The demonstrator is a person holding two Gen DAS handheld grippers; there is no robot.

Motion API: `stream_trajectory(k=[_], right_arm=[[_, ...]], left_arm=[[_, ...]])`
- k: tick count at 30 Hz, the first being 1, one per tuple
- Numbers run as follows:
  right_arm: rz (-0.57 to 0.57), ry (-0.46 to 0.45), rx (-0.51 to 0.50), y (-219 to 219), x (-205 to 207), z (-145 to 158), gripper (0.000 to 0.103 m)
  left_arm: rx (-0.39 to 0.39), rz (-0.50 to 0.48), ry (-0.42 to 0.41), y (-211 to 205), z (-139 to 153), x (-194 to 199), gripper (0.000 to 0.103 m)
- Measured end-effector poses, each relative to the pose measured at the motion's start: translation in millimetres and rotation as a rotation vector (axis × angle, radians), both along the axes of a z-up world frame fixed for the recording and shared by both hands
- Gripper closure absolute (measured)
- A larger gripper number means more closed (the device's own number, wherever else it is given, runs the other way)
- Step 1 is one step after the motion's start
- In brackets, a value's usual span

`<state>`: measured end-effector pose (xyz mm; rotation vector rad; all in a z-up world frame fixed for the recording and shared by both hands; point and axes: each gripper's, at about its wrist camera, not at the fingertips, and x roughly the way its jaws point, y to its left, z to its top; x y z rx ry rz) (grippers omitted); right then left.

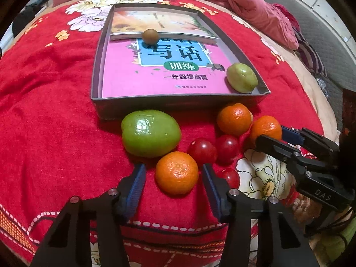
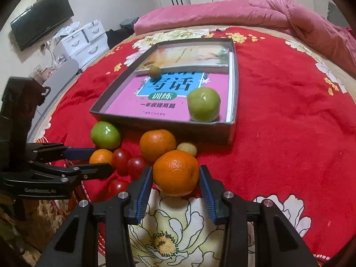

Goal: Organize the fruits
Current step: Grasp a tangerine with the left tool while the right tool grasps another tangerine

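The left tool [image 1: 173,173] is sitting wide open around an orange [image 1: 176,172], pads apart from it; the right tool [image 2: 175,178] is straddling another orange [image 2: 175,172], open too, near the box [image 2: 164,129].

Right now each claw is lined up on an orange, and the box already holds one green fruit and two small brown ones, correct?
Nearly: the box holds only one small brown fruit, beside the green fruit. The right wrist view shows the other brown fruit lying outside on the bedspread.

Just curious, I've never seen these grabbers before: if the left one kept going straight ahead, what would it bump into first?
Most likely the orange lying between the left gripper's open fingers. Past that lies the big green fruit, then the box, though depth is hard to judge.
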<state>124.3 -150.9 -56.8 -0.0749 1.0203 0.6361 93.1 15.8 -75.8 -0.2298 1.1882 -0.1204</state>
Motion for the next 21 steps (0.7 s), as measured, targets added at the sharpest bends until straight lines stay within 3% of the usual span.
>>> stream_trajectory(k=[4, 21], right_arm=[[0.002, -0.016, 0.0, 1, 0, 3, 0.061], [-0.012, -0.051, 0.066, -5, -1, 19, 0.061]], left_arm=[[-0.017, -0.01, 0.0, 0, -2, 2, 0.063], [-0.03, 0.001, -0.061, 5, 27, -8, 0.063]])
